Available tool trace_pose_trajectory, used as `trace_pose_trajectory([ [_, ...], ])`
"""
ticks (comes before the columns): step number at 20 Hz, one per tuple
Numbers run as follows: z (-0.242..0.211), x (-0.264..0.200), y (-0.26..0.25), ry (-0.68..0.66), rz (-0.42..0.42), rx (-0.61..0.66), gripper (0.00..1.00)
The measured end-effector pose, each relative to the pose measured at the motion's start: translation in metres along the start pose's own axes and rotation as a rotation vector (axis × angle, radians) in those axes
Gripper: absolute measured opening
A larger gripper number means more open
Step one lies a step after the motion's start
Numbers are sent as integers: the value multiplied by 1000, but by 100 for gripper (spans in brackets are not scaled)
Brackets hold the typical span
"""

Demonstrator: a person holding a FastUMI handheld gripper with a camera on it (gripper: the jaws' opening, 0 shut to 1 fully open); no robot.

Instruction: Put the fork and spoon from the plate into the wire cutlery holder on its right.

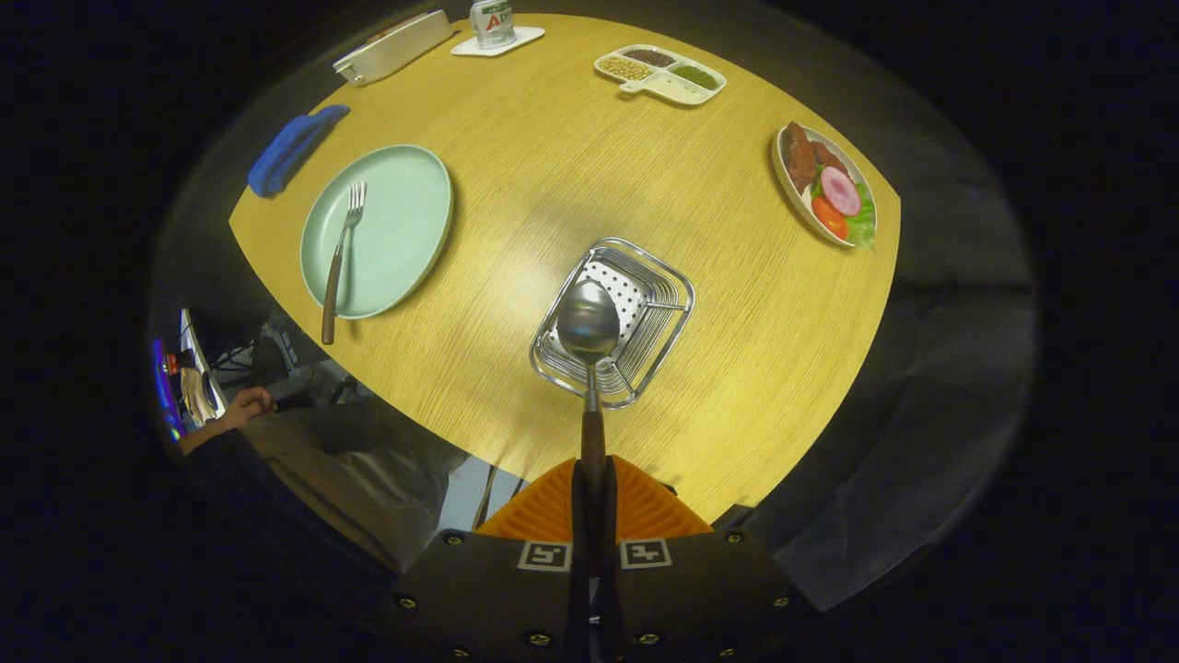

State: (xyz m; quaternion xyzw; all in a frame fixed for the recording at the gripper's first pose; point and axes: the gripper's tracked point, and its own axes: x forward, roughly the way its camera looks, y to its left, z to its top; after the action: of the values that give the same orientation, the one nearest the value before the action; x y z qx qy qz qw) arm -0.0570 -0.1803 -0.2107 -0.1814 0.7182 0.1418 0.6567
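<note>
One spoon (588,322), one fork (342,250), one wire holder (645,304), three dishes, one can (492,22).

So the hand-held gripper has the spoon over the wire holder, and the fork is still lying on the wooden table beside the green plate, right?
Not quite. The gripper view shows the wooden-handled fork lying on the round pale green plate, not on the table. The hand-held gripper does hold the wooden-handled metal spoon over the square wire cutlery holder.

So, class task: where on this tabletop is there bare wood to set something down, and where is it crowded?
Bare wood lies between the green plate and the wire cutlery holder, and between the holder and the food plate. The far edge is crowded: white case, can, divided snack tray. The gripper grips the spoon over the holder.
</note>
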Motion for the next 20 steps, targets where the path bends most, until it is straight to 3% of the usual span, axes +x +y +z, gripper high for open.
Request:
trace_pose_trajectory([
  [3,4,12,-3,85,14,-14,5],
  [7,20,25,-16,102,-11,5,5],
  [11,33,23,-25,60,-26,21,12],
  [18,35,-2,-26,-48,-6,70,13],
  [19,33,-5,-25,-66,4,84,21],
  [20,34,-9,-28,-84,0,92,21],
])
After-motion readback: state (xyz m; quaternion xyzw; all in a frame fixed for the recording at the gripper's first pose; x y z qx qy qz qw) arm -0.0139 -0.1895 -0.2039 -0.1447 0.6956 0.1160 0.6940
